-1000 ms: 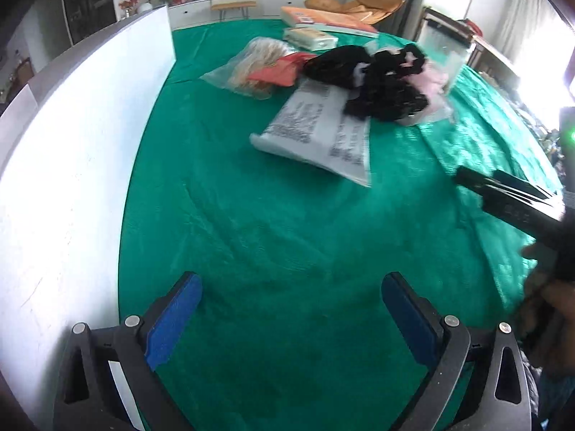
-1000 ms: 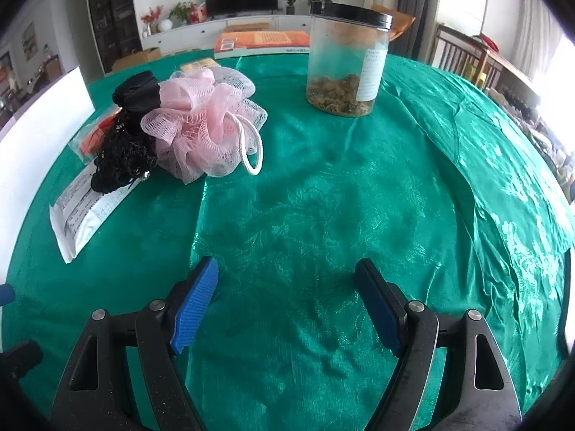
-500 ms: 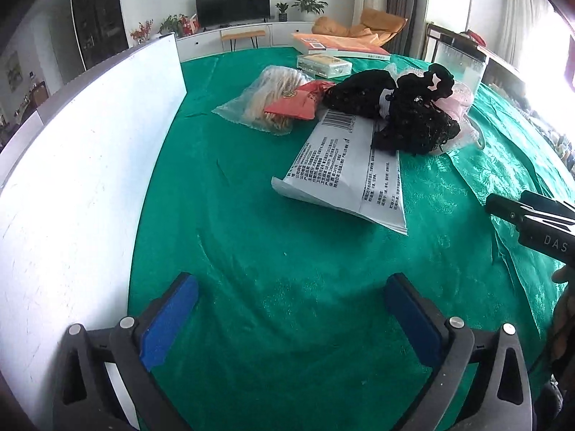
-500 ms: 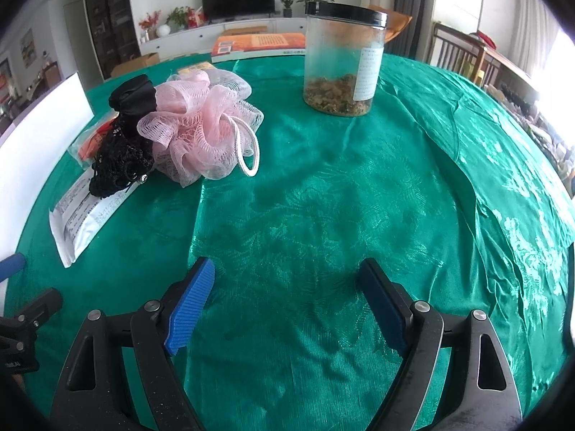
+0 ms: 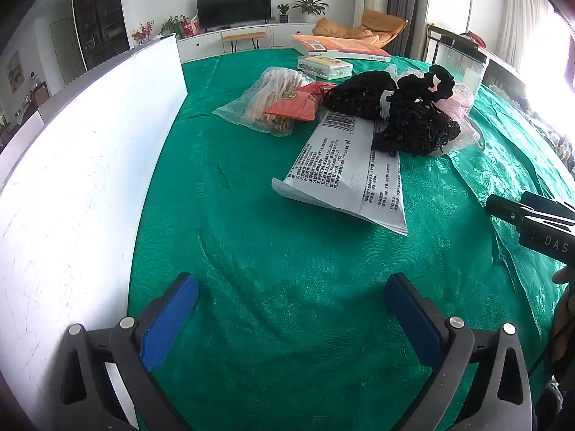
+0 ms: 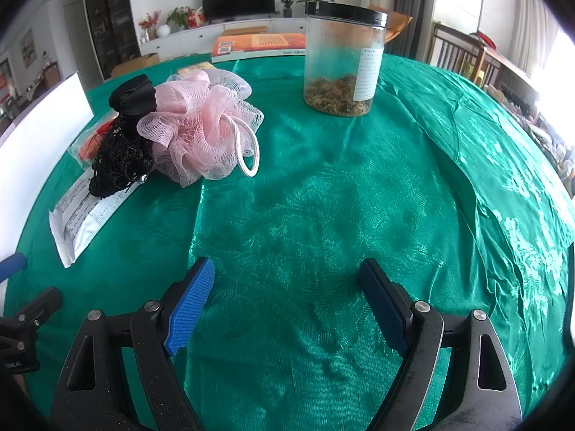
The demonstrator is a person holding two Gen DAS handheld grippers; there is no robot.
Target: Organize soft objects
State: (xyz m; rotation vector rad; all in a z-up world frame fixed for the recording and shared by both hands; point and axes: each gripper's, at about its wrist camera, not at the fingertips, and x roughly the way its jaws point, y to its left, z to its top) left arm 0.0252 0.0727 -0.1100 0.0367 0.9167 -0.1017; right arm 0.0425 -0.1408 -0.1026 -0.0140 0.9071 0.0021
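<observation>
my left gripper [image 5: 287, 294] gapes wide over bare green tablecloth [image 5: 251, 251], nothing between the pads. my right gripper [image 6: 287, 280] is spread wide too, empty. readable writing: "das" on the right tool's body in the left view; the white packet [image 5: 348, 172] has a barcode and print too small to read. clear jar [image 6: 343, 61], black lid, holds dried bits at the bottom, label unreadable. clear bag [image 5: 269, 98] holds pale sticks. pink mesh pouf [image 6: 201, 129] touches the black netting [image 6: 120, 158], which lies on the packet. only the right view shows the jar fully; only the left shows the white board [image 5: 72, 165] at length.
</observation>
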